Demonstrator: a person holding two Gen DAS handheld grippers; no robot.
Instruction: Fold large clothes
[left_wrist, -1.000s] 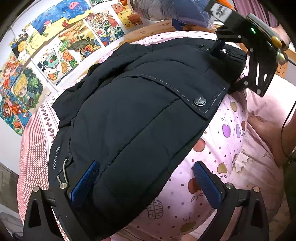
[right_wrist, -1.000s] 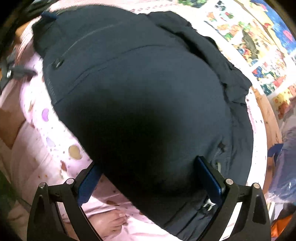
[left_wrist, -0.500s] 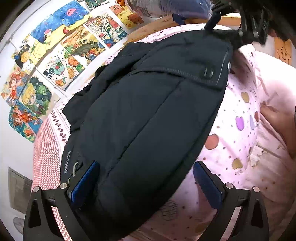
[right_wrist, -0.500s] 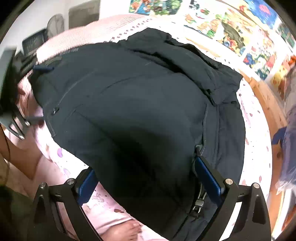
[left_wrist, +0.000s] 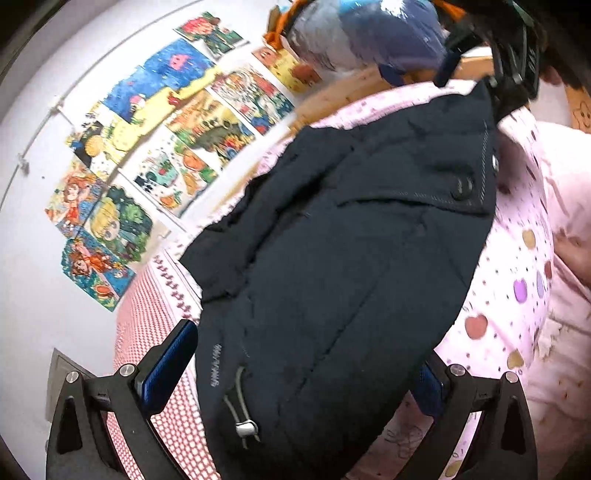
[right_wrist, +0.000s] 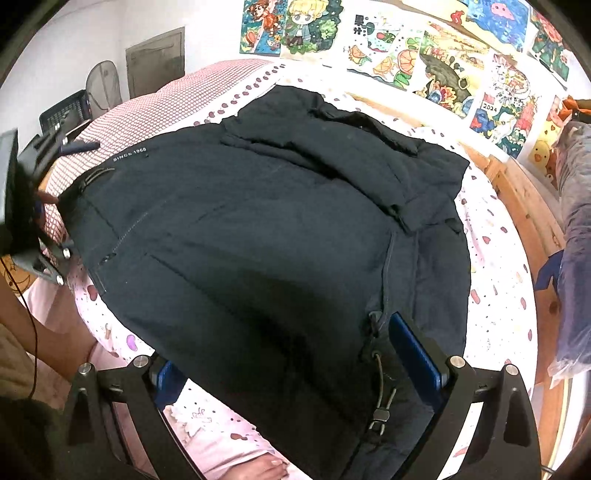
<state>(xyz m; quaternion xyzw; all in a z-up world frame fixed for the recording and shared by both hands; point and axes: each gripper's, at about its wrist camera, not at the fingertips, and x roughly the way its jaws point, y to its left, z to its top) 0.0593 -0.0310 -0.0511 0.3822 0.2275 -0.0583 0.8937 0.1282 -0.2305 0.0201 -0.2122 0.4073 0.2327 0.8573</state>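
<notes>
A large dark navy padded jacket (left_wrist: 351, 266) lies folded on a pink patterned bed sheet (left_wrist: 517, 266). In the left wrist view my left gripper (left_wrist: 295, 373) is open, its blue-padded fingers (left_wrist: 166, 363) straddling the jacket's hem end above the fabric, near a drawcord toggle (left_wrist: 245, 428). In the right wrist view the jacket (right_wrist: 258, 240) fills the middle; my right gripper (right_wrist: 295, 354) is open, its fingers either side of the jacket's near end. The right gripper shows at the top right of the left view (left_wrist: 509, 66); the left gripper shows at the left edge of the right view (right_wrist: 22, 206).
Colourful drawings (left_wrist: 147, 147) hang on the white wall behind the bed. A wooden bed frame (right_wrist: 524, 206) runs along the far side. A plastic-wrapped blue bundle (left_wrist: 369, 33) sits at the bed's end. A red checked pillow (right_wrist: 166, 99) lies at the head. A bare foot (right_wrist: 266, 467) shows below.
Both grippers have risen and drawn back from the jacket, so more of the bed and wall shows. The jacket lies still, folded as before.
</notes>
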